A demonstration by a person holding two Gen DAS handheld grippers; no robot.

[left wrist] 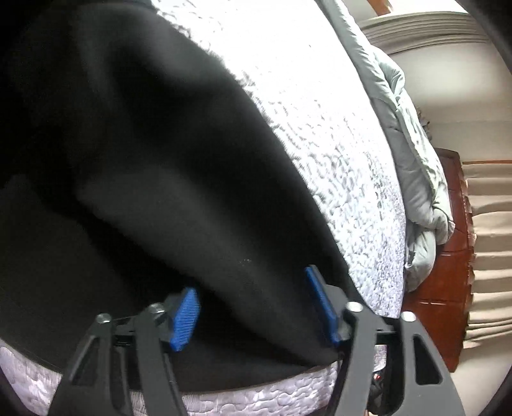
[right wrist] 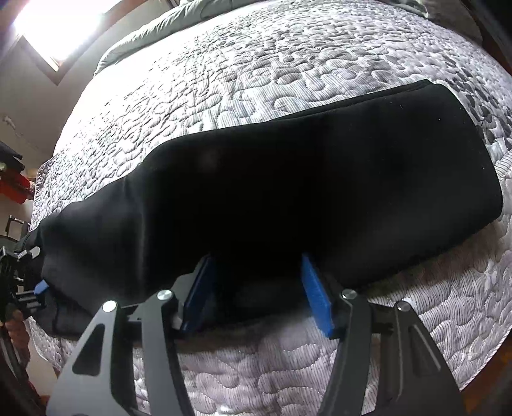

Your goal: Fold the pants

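Pants (right wrist: 272, 179) lie lengthwise across the bed (right wrist: 256, 64), long axis crosswise to us. Our right gripper (right wrist: 256, 284) straddles their near edge mid-length, spread; our left gripper (left wrist: 252, 307), also spread, straddles the end.

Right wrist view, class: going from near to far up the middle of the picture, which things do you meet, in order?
Right gripper with blue ribbed pads → long black fabric pants → white quilted pebble-pattern bedspread → grey puffy duvet.

Tongs (left wrist: 252, 307) astride black pants (left wrist: 144, 160), quilted bed (left wrist: 320, 128).
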